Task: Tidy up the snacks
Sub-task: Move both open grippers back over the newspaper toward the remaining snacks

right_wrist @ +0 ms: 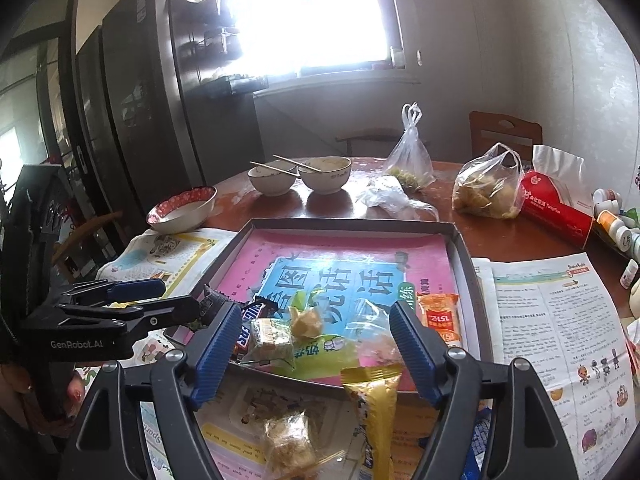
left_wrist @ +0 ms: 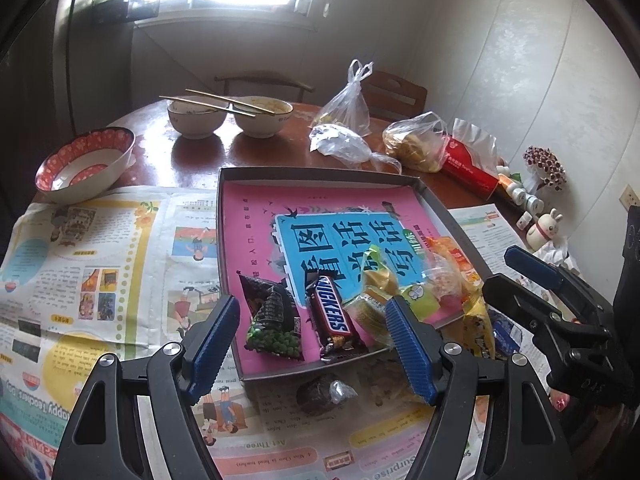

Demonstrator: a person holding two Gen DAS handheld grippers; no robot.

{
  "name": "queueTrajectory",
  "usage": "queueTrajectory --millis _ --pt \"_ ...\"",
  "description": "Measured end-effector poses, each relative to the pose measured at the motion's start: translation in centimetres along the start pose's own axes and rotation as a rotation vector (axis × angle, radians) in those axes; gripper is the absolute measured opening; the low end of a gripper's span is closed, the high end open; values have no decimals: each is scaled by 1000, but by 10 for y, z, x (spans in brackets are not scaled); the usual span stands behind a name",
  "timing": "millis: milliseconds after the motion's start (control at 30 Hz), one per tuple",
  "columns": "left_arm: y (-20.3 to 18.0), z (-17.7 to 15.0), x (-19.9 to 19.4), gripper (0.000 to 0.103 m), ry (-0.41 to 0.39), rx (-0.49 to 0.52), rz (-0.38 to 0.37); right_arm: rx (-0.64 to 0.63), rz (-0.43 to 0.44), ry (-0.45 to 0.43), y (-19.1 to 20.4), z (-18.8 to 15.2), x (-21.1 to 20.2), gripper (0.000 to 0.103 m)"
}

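A shallow grey box tray [left_wrist: 320,176] with a pink and blue book cover as its floor [right_wrist: 352,248] holds snacks: a black bag of green peas [left_wrist: 274,320], a Snickers bar [left_wrist: 334,318], yellow-green wrapped sweets [left_wrist: 380,280] and an orange packet [right_wrist: 438,316]. My left gripper [left_wrist: 312,346] is open and empty, above the tray's near edge. My right gripper [right_wrist: 316,346] is open and empty over the tray's near side. A yellow snack packet [right_wrist: 376,412] leans on the tray's front edge. A clear-wrapped snack [right_wrist: 286,440] and a dark round snack [left_wrist: 320,394] lie on the newspaper in front.
Newspaper [left_wrist: 80,260] covers the near table. A red-patterned bowl [left_wrist: 86,164], two white bowls with chopsticks [left_wrist: 228,116], plastic bags [left_wrist: 416,140], a red tissue pack [right_wrist: 556,208], small bottles [right_wrist: 616,228] and a rabbit figure [left_wrist: 544,228] stand behind and right. Chairs are beyond.
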State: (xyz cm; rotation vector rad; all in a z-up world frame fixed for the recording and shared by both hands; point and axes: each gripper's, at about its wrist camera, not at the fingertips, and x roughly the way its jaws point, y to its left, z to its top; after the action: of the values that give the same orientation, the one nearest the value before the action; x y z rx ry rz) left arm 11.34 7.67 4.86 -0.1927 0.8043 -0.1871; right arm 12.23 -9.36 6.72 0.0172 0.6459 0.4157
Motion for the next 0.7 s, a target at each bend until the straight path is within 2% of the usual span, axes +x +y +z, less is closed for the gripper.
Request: queueTrajectory --millis 700 --pt "-13 -14 -17 77 -14 28 14 28 -32 -23 -16 -10 -31 77"
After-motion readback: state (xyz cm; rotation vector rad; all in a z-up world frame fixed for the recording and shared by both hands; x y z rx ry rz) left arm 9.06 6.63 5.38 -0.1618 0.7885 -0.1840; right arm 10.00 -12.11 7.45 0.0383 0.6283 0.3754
